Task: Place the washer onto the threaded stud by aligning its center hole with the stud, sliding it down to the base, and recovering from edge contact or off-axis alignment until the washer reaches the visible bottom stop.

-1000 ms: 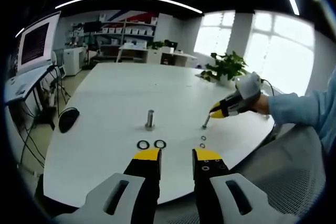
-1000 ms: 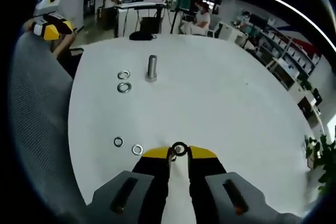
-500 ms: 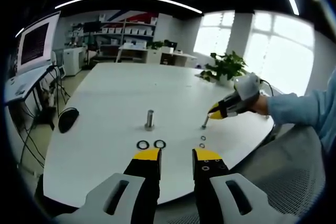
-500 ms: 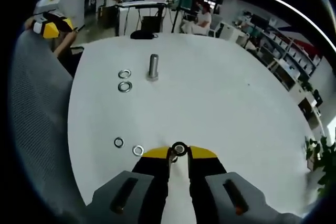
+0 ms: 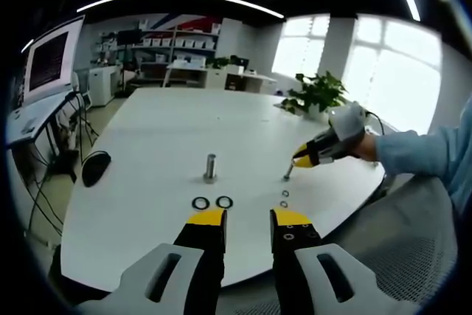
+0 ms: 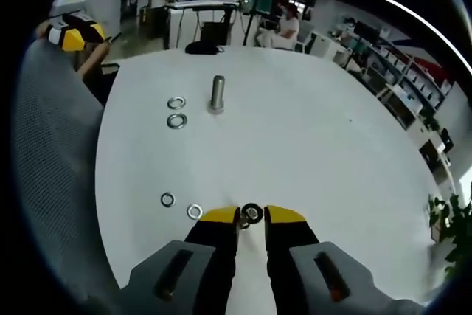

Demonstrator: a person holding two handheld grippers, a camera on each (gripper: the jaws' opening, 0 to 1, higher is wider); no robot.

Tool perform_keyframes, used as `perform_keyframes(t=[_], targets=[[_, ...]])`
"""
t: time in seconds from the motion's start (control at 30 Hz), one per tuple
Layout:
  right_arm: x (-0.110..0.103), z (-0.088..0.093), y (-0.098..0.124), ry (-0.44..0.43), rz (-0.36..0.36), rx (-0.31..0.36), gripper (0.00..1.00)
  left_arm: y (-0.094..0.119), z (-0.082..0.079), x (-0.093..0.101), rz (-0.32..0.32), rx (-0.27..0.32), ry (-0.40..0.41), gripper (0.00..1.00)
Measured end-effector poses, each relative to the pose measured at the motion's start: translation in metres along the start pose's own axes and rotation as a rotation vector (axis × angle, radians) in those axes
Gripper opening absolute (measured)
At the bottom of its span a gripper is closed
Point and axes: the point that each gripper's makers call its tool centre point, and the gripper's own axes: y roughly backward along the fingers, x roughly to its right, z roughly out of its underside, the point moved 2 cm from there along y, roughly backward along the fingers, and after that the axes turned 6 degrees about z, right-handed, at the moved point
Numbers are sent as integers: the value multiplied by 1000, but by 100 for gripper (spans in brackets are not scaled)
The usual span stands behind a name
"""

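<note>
My right gripper (image 6: 252, 216) is shut on a small dark washer (image 6: 252, 212), held at its yellow tips with a grey stud end showing through the hole. From the left gripper view, the right gripper (image 5: 304, 158) hangs just over a small stud (image 5: 287, 173) standing on the white table (image 5: 162, 138). A larger threaded stud (image 5: 210, 167) (image 6: 217, 94) stands upright mid-table. My left gripper (image 5: 249, 219) is open near the table's front edge, with nothing between its fingers. It also appears as the left gripper (image 6: 74, 33) far off beyond the table edge.
Two large washers (image 5: 200, 203) (image 5: 224, 202) lie before the big stud, also seen as washers (image 6: 175, 102) (image 6: 177, 120). Two small washers (image 6: 167, 199) (image 6: 195, 212) lie left of my right tips. A dark mouse (image 5: 96, 166) and a grey mesh chair (image 6: 51, 182) border the table.
The right gripper view has shifted slightly, and the washer sits a touch lower between the tips. The left gripper view is unchanged.
</note>
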Motion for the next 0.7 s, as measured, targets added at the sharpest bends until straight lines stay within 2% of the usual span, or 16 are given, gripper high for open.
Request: perform_keyframes(t=[0.2, 0.37, 0.63, 0.7], targets=[[11, -6, 4, -41, 53, 38, 14, 0, 0, 0, -2, 1, 2, 21], [12, 0, 3, -28, 55, 22, 4, 0, 0, 0, -4, 2, 2, 21], [6, -2, -1, -7, 47, 21, 3, 0, 0, -1, -6, 5, 3, 21], [5, 1, -3, 5, 41, 2, 3, 0, 0, -1, -6, 5, 3, 21]])
